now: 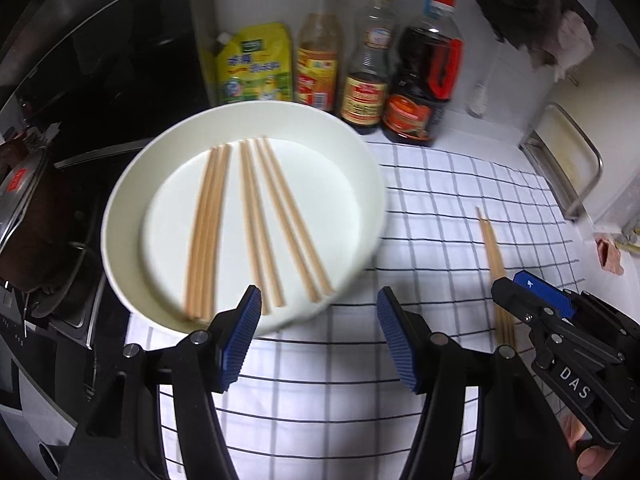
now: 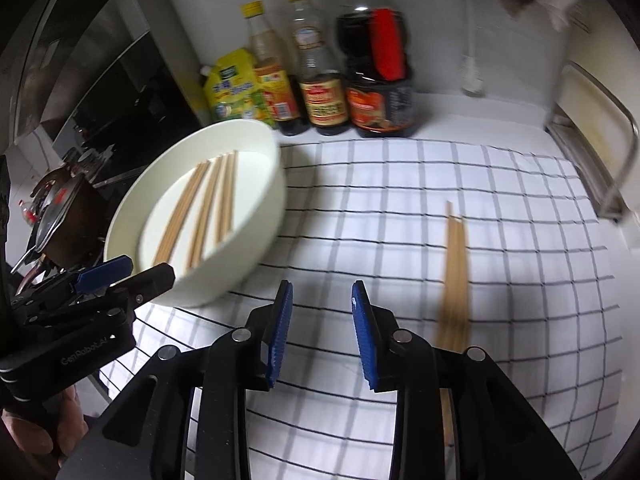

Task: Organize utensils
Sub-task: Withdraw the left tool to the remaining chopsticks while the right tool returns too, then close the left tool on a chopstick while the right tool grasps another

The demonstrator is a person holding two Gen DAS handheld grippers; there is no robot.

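A white round dish (image 1: 360, 168) holds several wooden chopsticks (image 1: 258, 220) lying side by side. It sits at the left edge of a checked cloth (image 1: 440, 200). My left gripper (image 1: 318, 300) hovers open at the dish's near rim, with nothing between its blue pads. More chopsticks (image 2: 456, 256) lie loose on the cloth, just right of my right gripper (image 2: 322, 292), which is open and empty. In the left wrist view the loose chopsticks (image 1: 493, 248) run under the right gripper (image 1: 520, 292). The right wrist view shows the dish (image 2: 256, 232) and the left gripper (image 2: 132, 270) at the left.
Sauce bottles (image 1: 366, 60) and a yellow pouch (image 1: 252, 68) line the back wall behind the dish. A stove with a lidded pot (image 1: 32, 220) is on the left. A metal rack (image 1: 568, 160) borders the cloth on the right.
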